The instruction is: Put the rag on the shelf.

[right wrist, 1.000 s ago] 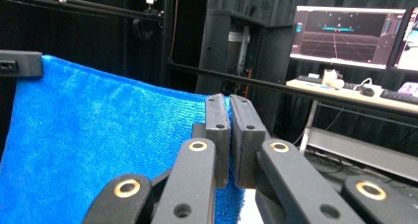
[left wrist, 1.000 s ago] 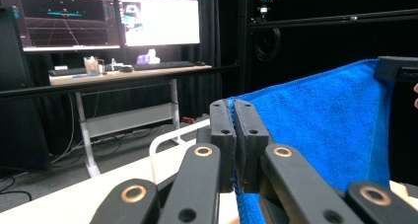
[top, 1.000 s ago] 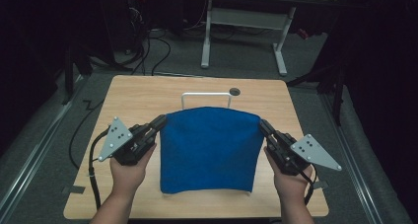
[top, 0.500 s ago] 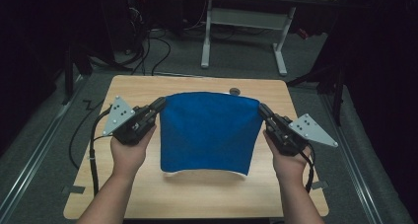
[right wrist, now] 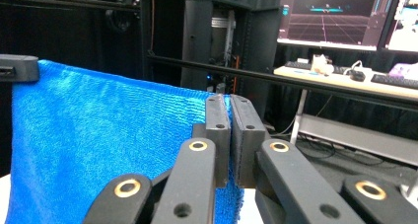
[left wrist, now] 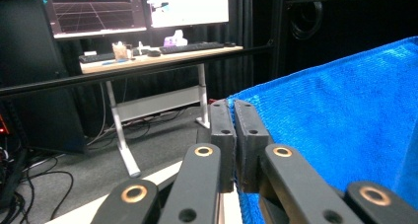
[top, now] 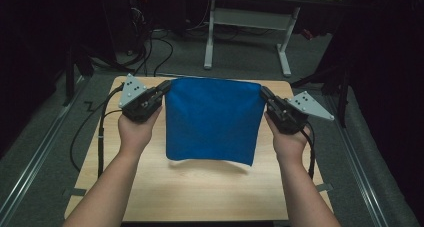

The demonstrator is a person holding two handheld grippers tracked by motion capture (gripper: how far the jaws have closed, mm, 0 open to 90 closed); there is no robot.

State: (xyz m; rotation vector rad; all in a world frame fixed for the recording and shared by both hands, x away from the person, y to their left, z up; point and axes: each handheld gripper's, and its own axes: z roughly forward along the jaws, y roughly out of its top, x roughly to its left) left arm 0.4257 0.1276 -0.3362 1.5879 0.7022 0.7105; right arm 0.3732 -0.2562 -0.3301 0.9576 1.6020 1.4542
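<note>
A blue cloth [top: 212, 119] hangs stretched above the wooden table [top: 200, 192], its lower edge just off the surface. My left gripper [top: 164, 86] is shut on the cloth's upper left corner, and my right gripper [top: 263, 92] is shut on its upper right corner. In the left gripper view the jaws of the left gripper [left wrist: 233, 105] pinch the edge of the blue cloth [left wrist: 345, 115], which spreads to the right. Seen from the right gripper view, the right gripper [right wrist: 226, 98] clamps the blue cloth [right wrist: 98, 135], which spreads to the left, with the other gripper's tip at the far corner.
Cables [top: 100, 137] trail off the table's left side. Beyond the far edge a white desk frame [top: 250, 32] stands on grey floor. Monitors and a keyboard sit on a desk [left wrist: 157, 56] farther back. Dark curtains close in both sides.
Both grippers have lifted the cloth up and away from me, from lying on the table to hanging. A white frame and a round dark spot at the table's far edge are now hidden.
</note>
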